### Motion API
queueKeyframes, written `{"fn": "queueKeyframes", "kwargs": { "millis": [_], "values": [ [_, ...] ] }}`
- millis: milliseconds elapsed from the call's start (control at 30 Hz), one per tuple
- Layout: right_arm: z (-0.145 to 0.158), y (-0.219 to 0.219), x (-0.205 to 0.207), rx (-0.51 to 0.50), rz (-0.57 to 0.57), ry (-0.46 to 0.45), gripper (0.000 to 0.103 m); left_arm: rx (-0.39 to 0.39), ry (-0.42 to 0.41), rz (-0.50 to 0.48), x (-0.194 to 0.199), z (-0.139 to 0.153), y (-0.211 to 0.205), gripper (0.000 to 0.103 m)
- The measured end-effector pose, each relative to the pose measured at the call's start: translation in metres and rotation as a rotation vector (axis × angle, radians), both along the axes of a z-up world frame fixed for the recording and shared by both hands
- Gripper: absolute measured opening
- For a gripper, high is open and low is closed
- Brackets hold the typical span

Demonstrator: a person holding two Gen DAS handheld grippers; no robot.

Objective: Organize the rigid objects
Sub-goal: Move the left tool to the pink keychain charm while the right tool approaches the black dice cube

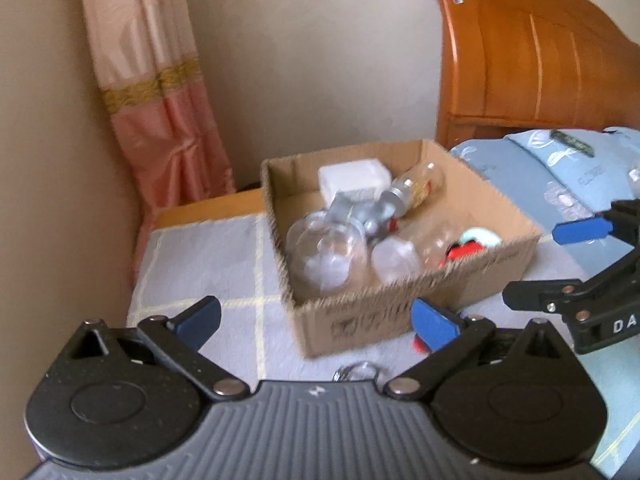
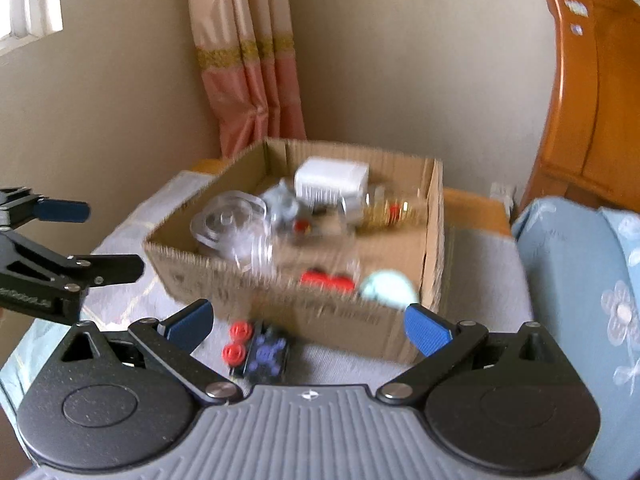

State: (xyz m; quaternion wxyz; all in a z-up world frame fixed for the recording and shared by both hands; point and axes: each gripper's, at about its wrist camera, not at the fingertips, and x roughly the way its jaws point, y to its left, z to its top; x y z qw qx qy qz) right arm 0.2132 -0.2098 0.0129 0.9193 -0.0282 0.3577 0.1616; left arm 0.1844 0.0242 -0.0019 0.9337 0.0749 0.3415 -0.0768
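Note:
A cardboard box (image 1: 400,312) (image 2: 288,312) stands on a grey cloth-covered stand. Inside lie a clear glass jar (image 1: 326,254) (image 2: 232,224), a white block (image 1: 354,180) (image 2: 332,180), a bottle with a gold label (image 1: 416,190) (image 2: 384,210), grey metal pieces, red pieces (image 2: 328,280) and a pale teal thing (image 2: 388,290). In front of the box lies a small dark toy with red wheels (image 2: 260,350); a clear ring (image 1: 356,372) rests by it. My left gripper (image 1: 316,322) is open and empty before the box. My right gripper (image 2: 308,326) is open above the toy, touching nothing.
A pink curtain (image 1: 160,120) hangs in the corner behind the stand. A wooden headboard (image 1: 520,60) and a light blue floral bedding (image 1: 560,184) lie to the right. The views are motion-blurred. A window edge (image 2: 28,4) shows at upper left.

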Motion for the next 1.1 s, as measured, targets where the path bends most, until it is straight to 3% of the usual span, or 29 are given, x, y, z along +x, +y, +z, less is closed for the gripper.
{"fn": "queueKeyframes", "kwargs": {
  "millis": [233, 500, 600, 867, 1100],
  "values": [
    [-0.044, 0.019, -0.001, 0.000, -0.040, 0.054, 0.103, 0.008, 0.010, 0.093, -0.019, -0.021, 0.010, 0.101],
    [-0.085, 0.047, 0.007, -0.076, -0.053, 0.071, 0.103, -0.014, 0.049, 0.123, -0.024, -0.035, 0.023, 0.101],
    [-0.089, 0.053, 0.009, -0.111, -0.059, 0.039, 0.103, -0.021, 0.065, 0.124, -0.023, -0.040, 0.026, 0.101],
    [-0.089, 0.027, 0.013, -0.093, -0.109, 0.038, 0.103, -0.040, 0.124, 0.088, -0.021, -0.061, 0.019, 0.101],
    [-0.095, 0.015, -0.001, -0.073, -0.060, -0.023, 0.103, -0.066, 0.161, 0.107, -0.014, -0.082, 0.020, 0.101]
  ]
}}
